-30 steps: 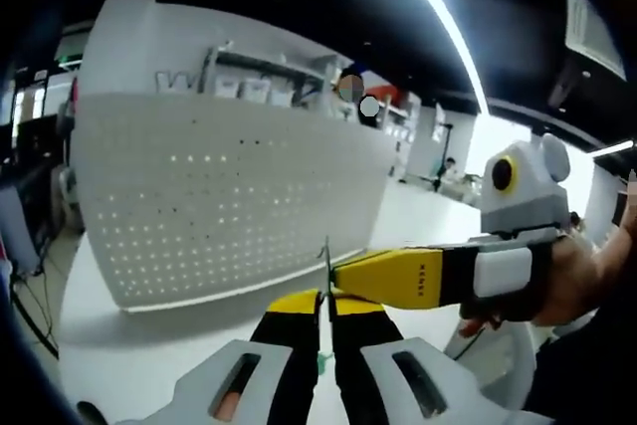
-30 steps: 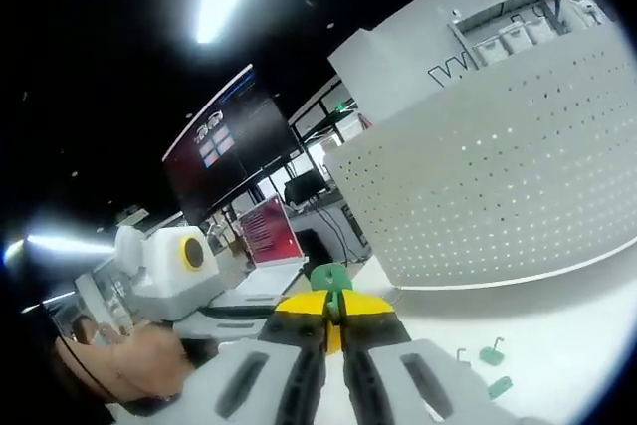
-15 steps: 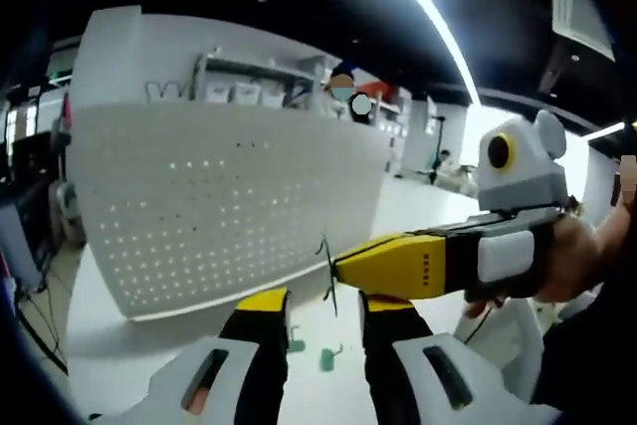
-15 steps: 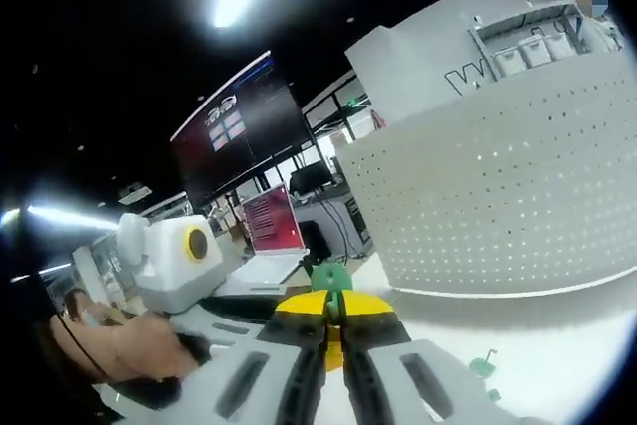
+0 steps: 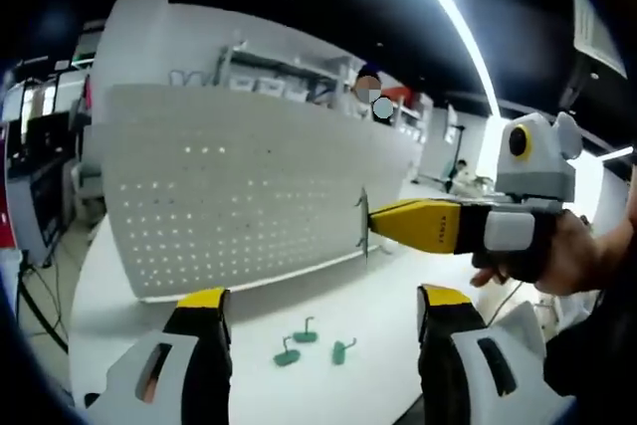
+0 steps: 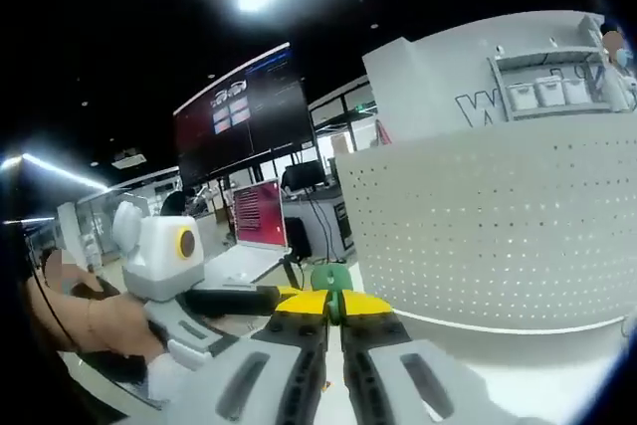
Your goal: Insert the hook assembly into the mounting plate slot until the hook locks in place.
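Observation:
The white perforated mounting plate (image 5: 229, 196) stands upright on the white table (image 5: 119, 306). My right gripper (image 5: 373, 224) reaches in from the right, shut on a hook assembly (image 5: 361, 229) whose thin metal wire points at the plate's right part, a short way off it. In the right gripper view the same gripper (image 6: 333, 308) pinches the hook's green base (image 6: 330, 277), with the plate (image 6: 498, 226) to the right. My left gripper (image 5: 323, 298) is wide open and holds nothing, below the hook.
Three spare green hooks (image 5: 306, 333) lie on the table in front of the plate. A person's hand (image 6: 100, 330) holds the left gripper at the left. Shelves (image 5: 279, 77) and a dark screen (image 6: 239, 126) stand behind.
My left gripper has let go of the hook and opened wide. The right gripper keeps hold of the hook and has carried it up and closer to the plate.

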`<action>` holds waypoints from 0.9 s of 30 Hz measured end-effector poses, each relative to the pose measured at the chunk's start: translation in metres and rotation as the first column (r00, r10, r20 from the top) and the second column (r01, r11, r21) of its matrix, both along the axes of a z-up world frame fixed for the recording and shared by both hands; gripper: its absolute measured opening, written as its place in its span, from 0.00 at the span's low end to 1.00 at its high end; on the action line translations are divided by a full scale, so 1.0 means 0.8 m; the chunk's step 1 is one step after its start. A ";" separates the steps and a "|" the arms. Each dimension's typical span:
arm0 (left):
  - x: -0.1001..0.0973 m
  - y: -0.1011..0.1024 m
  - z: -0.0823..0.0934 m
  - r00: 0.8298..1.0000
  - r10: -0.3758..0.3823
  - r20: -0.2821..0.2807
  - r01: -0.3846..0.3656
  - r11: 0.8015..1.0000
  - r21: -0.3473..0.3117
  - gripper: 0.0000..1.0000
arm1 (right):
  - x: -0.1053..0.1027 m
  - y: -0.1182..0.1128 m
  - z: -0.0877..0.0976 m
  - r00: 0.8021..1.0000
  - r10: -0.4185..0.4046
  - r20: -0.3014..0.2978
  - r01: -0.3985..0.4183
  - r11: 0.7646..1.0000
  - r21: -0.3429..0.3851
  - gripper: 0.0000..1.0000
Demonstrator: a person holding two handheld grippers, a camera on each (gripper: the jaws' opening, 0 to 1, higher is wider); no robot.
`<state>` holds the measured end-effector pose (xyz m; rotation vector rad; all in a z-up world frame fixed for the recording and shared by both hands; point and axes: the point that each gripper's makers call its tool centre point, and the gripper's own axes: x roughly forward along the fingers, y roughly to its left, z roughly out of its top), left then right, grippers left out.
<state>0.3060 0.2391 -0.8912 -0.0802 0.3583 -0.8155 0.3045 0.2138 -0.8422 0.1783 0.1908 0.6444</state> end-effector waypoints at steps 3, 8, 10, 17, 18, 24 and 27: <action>0.003 0.006 0.005 0.999 0.034 0.023 -0.034 0.999 0.002 0.83 | 0.006 -0.001 -0.003 1.000 -0.017 0.022 0.018 0.999 -0.033 0.00; 0.001 0.003 0.003 0.999 0.027 0.025 -0.028 0.999 0.019 0.90 | 0.016 -0.012 0.004 0.996 -0.071 0.057 0.073 0.997 -0.033 0.00; 0.000 0.000 0.002 0.999 0.024 0.023 -0.025 1.000 0.019 0.92 | 0.023 -0.018 0.007 0.993 -0.100 0.066 0.103 0.994 -0.028 0.00; -0.006 -0.013 0.000 1.000 0.009 0.027 -0.010 1.000 0.020 0.99 | 0.050 -0.033 0.009 0.982 -0.175 0.073 0.177 0.984 -0.030 0.00; -0.006 -0.014 0.000 1.000 0.007 0.028 -0.008 1.000 0.022 1.00 | 0.054 -0.034 0.009 0.980 -0.183 0.072 0.186 0.982 -0.031 0.00; -0.005 -0.015 -0.002 1.000 0.005 0.022 -0.006 1.000 0.017 1.00 | 0.081 -0.048 0.014 0.966 -0.240 0.094 0.245 0.968 -0.046 0.00; -0.005 -0.015 -0.002 1.000 0.006 0.022 -0.006 1.000 0.016 1.00 | 0.096 -0.063 0.015 0.955 -0.280 0.095 0.285 0.958 -0.041 0.00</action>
